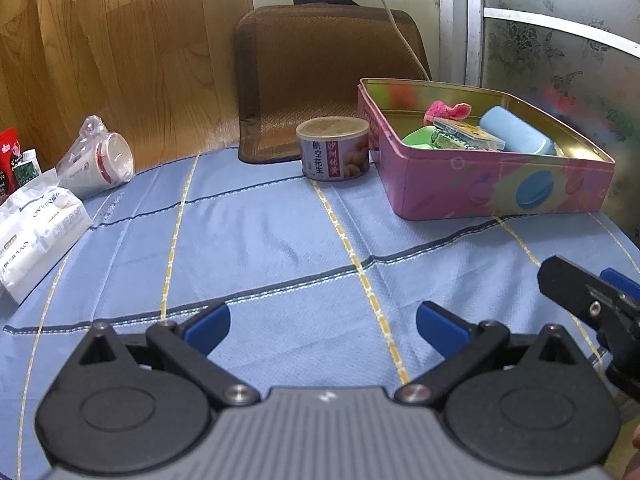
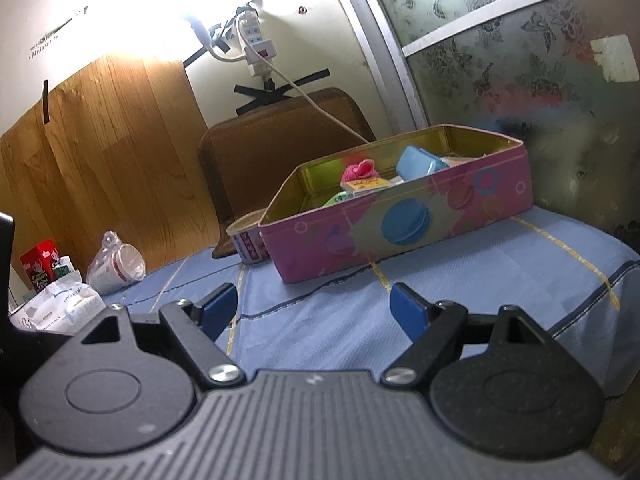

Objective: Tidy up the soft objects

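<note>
left gripper [image 1: 323, 326]: my jaws wide apart, nothing between the blue pads, only blue tablecloth [image 1: 260, 240] under them.
right gripper [image 2: 313, 306]: jaws also spread wide, empty, over the cloth in front of the tin.
left view only: I see the full peanut can [image 1: 333, 148] with its label, standing just left of the tin and touching or nearly touching its corner; also one black finger of my right gripper coming in at the right edge.
right view only: power strip [image 2: 256, 40] taped on the wall with a white cable running down behind the tin; can mostly hidden behind the tin's corner here.
pink tin [image 1: 480, 188]: open, no lid on it, far right of the table, macaron print on the side.
tin contents: pink soft item [image 1: 446, 111] at the back, light blue case [image 1: 516, 130], green item [image 1: 418, 136], small flat printed box [image 1: 468, 134] lying on top. Can't tell what's underneath.
bagged cup [image 1: 100, 160]: on its side in clear plastic, far left, by the wood panel.
tissue pack [image 1: 36, 224]: left edge, near the cup.
red carton [image 1: 10, 156]: behind the tissues, partly cut off.
brown cushion [image 1: 320, 80]: upright against the wall behind the can.
</note>
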Demonstrator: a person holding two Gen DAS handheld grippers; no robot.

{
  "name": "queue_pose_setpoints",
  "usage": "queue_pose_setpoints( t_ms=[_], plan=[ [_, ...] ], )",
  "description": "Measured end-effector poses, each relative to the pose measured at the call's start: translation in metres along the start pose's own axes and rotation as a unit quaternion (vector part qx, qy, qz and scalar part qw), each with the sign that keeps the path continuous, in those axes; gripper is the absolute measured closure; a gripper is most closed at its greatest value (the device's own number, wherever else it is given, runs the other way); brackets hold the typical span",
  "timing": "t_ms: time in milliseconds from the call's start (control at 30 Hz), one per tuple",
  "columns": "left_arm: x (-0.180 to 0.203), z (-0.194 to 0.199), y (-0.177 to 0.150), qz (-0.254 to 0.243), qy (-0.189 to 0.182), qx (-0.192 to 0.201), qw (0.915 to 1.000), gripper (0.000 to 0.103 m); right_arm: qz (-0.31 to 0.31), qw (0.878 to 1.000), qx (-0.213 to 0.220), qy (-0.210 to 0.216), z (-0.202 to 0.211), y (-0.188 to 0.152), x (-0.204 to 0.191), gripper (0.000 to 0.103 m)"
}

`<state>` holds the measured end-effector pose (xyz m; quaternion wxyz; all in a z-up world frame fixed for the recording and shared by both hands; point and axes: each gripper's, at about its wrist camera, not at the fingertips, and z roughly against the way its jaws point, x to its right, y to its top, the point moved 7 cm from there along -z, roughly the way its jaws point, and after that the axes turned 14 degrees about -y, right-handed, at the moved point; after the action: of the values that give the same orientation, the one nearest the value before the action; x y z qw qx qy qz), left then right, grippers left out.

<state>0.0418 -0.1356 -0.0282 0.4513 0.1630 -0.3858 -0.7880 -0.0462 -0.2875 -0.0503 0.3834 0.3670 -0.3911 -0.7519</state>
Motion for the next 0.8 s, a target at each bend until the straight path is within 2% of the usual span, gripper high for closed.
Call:
queue_pose_setpoints(
  t_ms=[800],
  plan=[
    [-0.017, -0.01, -0.003, 0.02, 0.01, -0.007, 0.9997, 0.0, 0.02, 1.0, -0.01, 0.0, -0.013, -0.006, -0.01, 0.018]
  ],
)
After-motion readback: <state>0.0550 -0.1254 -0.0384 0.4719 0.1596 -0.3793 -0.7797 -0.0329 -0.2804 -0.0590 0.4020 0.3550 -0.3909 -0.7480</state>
